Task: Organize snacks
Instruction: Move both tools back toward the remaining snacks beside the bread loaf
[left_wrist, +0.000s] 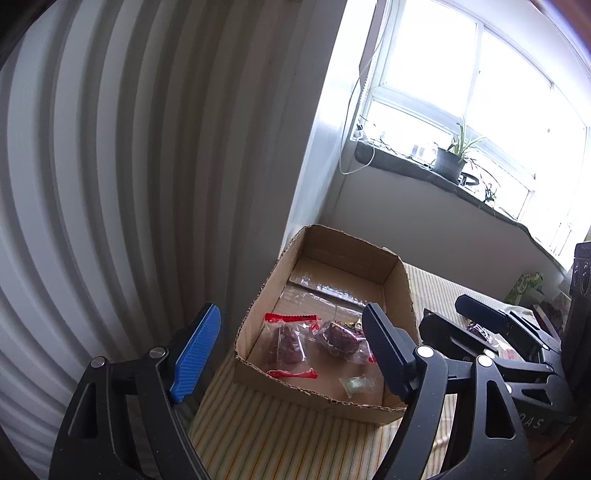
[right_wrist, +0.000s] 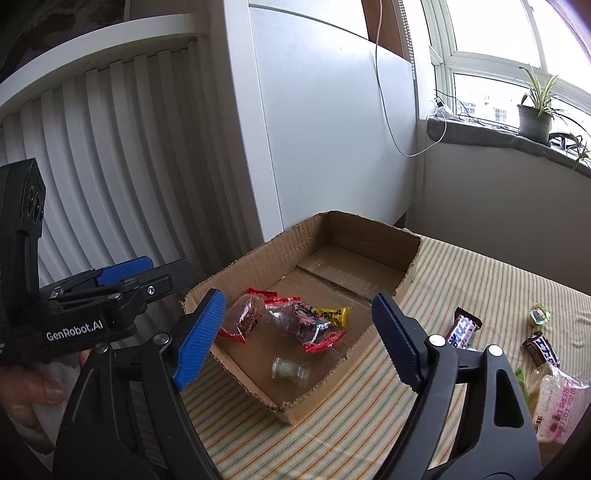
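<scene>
Four wrapped snacks lie in the cardboard box (right_wrist: 384, 254), which sits on the striped cloth of the table (right_wrist: 480, 280) close to the white slatted wall. Two of them are clear packets with red crimped ends and a dark sweet inside (right_wrist: 243, 317) (right_wrist: 314, 325), lying side by side in the near half of the box. One yellow-wrapped candy (right_wrist: 332, 314) lies just beyond the second packet, its print too small to read. One small clear wrapper with a pale green sweet (right_wrist: 290, 369) lies nearest the front wall of the box. The far half of the box is bare cardboard.

Outside the box, on the cloth to the right, are two dark chocolate bars with white lettering that I cannot read (right_wrist: 463, 328) (right_wrist: 541, 349), one small green-wrapped candy (right_wrist: 539, 314) farther off, and one pale pink-printed bag (right_wrist: 561, 402) at the near right edge.

Both tools hover over the near side of the box. The right hand-held gripper (right_wrist: 299, 336) has its jaws spread wide with nothing between them. The left hand-held gripper (left_wrist: 291, 350) is likewise spread and empty; its body reads "GenRobot.AI" in the right wrist view.

One potted plant (right_wrist: 535, 110) stands on the window sill beyond.
</scene>
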